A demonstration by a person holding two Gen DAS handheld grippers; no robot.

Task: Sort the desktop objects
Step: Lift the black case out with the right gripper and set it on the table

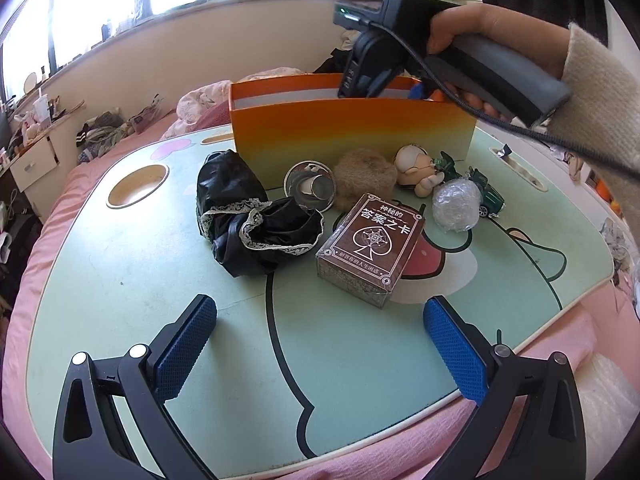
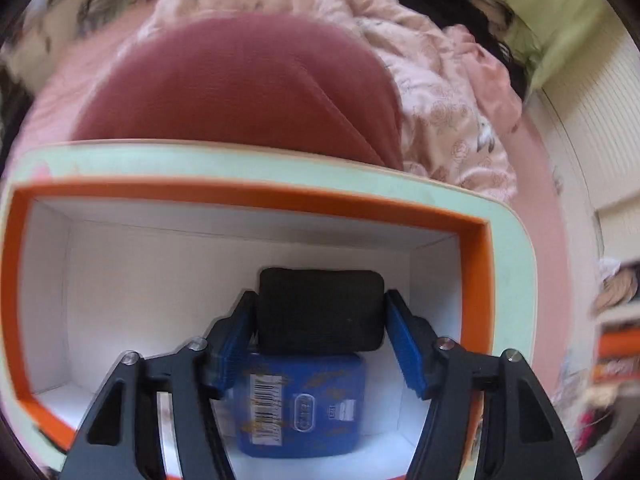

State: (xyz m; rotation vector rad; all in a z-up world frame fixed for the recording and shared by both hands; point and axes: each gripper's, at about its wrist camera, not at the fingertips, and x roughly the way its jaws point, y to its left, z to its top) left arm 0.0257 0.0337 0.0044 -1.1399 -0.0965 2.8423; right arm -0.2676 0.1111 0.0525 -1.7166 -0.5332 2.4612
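An orange box [image 1: 352, 136] stands at the back of the green lap table [image 1: 140, 280]. In front of it lie a black lace cloth [image 1: 248, 220], a metal cup [image 1: 310, 188], a brown fur ball [image 1: 364, 176], a small doll [image 1: 416, 168], a foil ball [image 1: 456, 204], a green toy car [image 1: 486, 192] and a brown card box [image 1: 372, 248]. My left gripper [image 1: 320, 344] is open and empty above the table's near part. My right gripper [image 2: 320, 340] is inside the orange box [image 2: 240, 196], jaws around a black pouch [image 2: 320, 312] above a blue box [image 2: 300, 404].
The table sits on a pink bed [image 1: 52, 216] with pink bedding [image 2: 440, 92] behind the box. A round cup recess [image 1: 138, 186] is at the table's far left. A white drawer unit [image 1: 32, 164] stands left.
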